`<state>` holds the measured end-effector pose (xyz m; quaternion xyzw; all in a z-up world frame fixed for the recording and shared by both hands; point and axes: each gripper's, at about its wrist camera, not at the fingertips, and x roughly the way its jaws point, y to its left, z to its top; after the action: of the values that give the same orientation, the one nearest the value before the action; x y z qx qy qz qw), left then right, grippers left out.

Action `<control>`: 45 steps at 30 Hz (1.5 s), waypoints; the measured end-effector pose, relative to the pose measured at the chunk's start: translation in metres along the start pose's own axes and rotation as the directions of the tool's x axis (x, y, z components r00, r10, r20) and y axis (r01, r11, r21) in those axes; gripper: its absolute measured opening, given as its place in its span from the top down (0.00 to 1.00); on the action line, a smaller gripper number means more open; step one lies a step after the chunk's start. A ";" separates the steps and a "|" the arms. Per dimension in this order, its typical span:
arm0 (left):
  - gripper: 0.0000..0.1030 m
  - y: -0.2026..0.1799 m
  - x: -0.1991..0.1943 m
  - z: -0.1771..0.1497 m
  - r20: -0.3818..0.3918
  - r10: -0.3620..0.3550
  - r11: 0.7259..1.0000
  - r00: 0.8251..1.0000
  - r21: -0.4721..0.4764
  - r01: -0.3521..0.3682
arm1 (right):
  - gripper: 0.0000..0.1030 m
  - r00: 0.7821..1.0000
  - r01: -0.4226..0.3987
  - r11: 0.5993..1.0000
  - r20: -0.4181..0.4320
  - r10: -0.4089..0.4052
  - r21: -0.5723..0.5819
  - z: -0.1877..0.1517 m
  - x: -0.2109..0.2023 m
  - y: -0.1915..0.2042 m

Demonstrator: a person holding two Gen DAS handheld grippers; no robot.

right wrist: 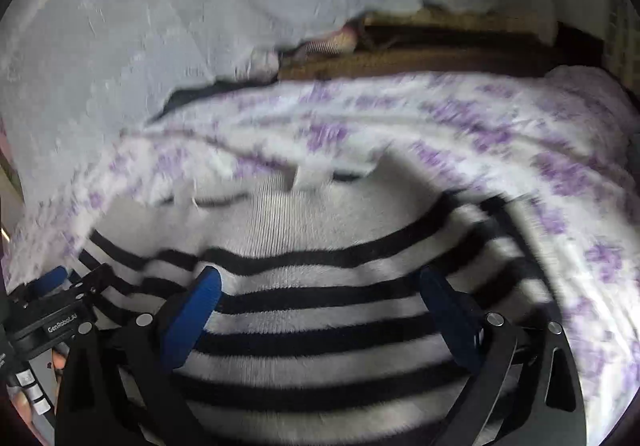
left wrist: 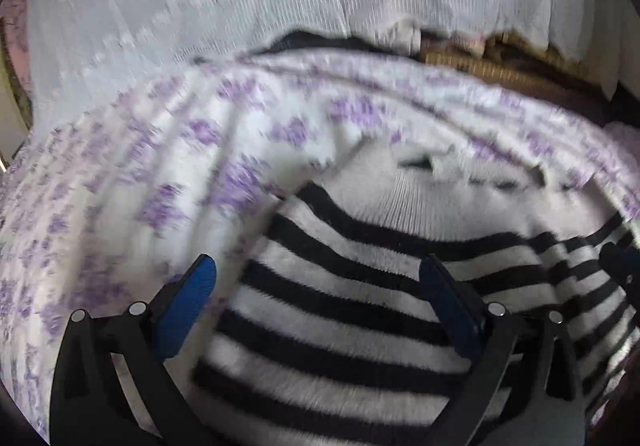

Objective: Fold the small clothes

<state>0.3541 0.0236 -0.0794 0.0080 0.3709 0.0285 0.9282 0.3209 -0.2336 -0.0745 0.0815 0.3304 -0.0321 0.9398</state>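
Striped sweater [left wrist: 344,310] lying left–right beneath both spread-jawed, empty grippers — left gripper [left wrist: 318,282], right gripper [right wrist: 320,286] — equally near

A bedroom in a home: a bed under a white sheet [left wrist: 160,174] printed with purple flowers, pale lace curtains [left wrist: 200,6] hanging just beyond, a woven basket [right wrist: 400,60] at the far edge.

A bed carries everything, covered by a white sheet [left wrist: 168,174] printed with purple flowers and lying in loose wrinkles. A black-and-white striped top [left wrist: 352,310] lies spread directly on the sheet, its plain ribbed band toward the far side.
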 end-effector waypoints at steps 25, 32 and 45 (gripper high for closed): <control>0.04 -0.011 -0.022 -0.052 -0.045 0.063 0.989 0.997 0.137 -0.057 | 0.03 0.992 0.110 0.990 -0.054 -0.115 -0.085 -0.056 -0.035 -0.022; 0.04 -0.012 -0.057 -0.063 0.068 0.077 0.985 0.995 0.151 -0.087 | 0.03 0.996 0.062 0.997 0.066 -0.059 -0.052 -0.060 -0.071 -0.020; 0.04 -0.021 -0.065 -0.076 0.072 0.075 0.978 0.995 0.189 -0.087 | 0.03 0.997 0.050 0.992 0.068 -0.042 -0.119 -0.069 -0.071 -0.003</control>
<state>0.2558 -0.0012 -0.0902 0.1132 0.3410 0.0302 0.9327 0.2232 -0.2238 -0.0832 0.0156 0.3028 -0.0365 0.9522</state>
